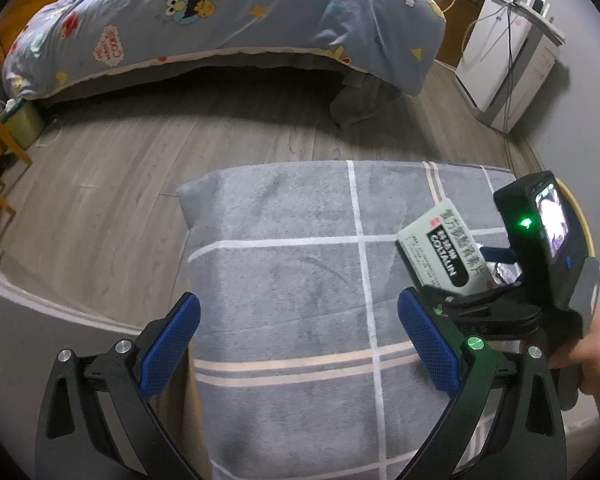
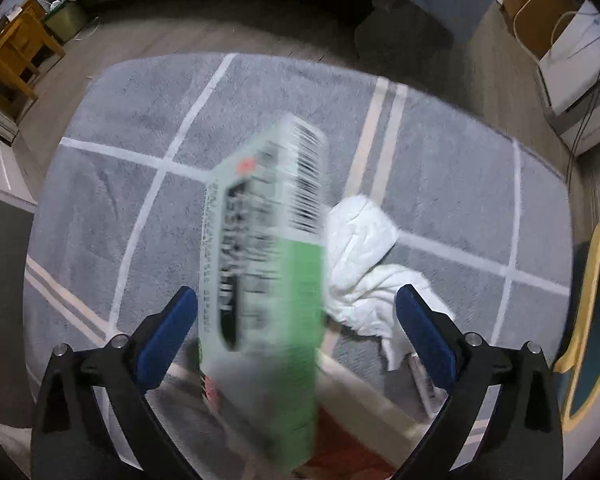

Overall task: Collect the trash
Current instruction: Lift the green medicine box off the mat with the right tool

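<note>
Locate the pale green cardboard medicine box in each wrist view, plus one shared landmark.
Left wrist: pale green cardboard medicine box at right of centre, beside the right gripper's body.
Right wrist: same box at centre, blurred, between the open blue pads, touching neither.
Shared landmark: grey plaid blanket beneath it.

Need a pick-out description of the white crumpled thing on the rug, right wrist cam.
Start from the grey rug with the white grid lines that fills most of the right wrist view. Right of its centre, beside the blurred green and white box between the open jaws, lies a crumpled white tissue. It is the only soft, wrinkled, unprinted thing there; the box is flat-sided with a barcode.
</note>
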The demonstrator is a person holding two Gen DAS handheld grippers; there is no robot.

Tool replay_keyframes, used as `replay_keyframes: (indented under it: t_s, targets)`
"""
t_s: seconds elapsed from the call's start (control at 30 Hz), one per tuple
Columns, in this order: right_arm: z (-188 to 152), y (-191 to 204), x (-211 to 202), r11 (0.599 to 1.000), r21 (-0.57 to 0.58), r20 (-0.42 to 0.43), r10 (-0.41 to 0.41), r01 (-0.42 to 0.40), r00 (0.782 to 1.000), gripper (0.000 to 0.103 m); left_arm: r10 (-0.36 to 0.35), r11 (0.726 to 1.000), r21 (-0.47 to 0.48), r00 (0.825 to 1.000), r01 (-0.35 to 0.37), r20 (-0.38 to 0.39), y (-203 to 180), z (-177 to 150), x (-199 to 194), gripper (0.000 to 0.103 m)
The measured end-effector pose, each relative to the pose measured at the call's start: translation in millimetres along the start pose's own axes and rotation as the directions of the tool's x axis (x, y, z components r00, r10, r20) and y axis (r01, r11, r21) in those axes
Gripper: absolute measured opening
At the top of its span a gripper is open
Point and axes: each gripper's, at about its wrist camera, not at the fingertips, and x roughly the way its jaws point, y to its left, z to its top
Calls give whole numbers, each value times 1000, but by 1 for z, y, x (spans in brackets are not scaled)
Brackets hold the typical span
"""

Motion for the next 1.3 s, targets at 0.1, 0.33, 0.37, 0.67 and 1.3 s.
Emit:
replay_keyframes:
  t_s: [0.1, 0.33, 0.37, 0.67, 1.3]
  targets:
    - [-1, 5, 3, 998, -28, -6, -52, 52, 999, 97, -2, 1000, 9, 1000, 2, -2, -3, 0, 0, 98]
    - [-3, 22, -2, 994, -89, 26, -64, 66, 998, 72, 0, 1000, 18, 1000, 0, 0, -5, -1, -2, 98]
    - [-4, 24, -2, 994, -97, 22, -56, 58, 998, 72, 0, 1000, 16, 1000, 0, -1, -5, -1, -2, 98]
    - [-5, -1, -36, 999, -27, 99, -16, 18, 995, 70, 4, 1000, 14, 1000, -4, -1, -7, 0, -2, 98]
    - [-40, -82, -64, 992, 92, 96, 83, -92, 992, 18, -14, 993, 116, 1000, 16, -13, -74, 8, 11, 98]
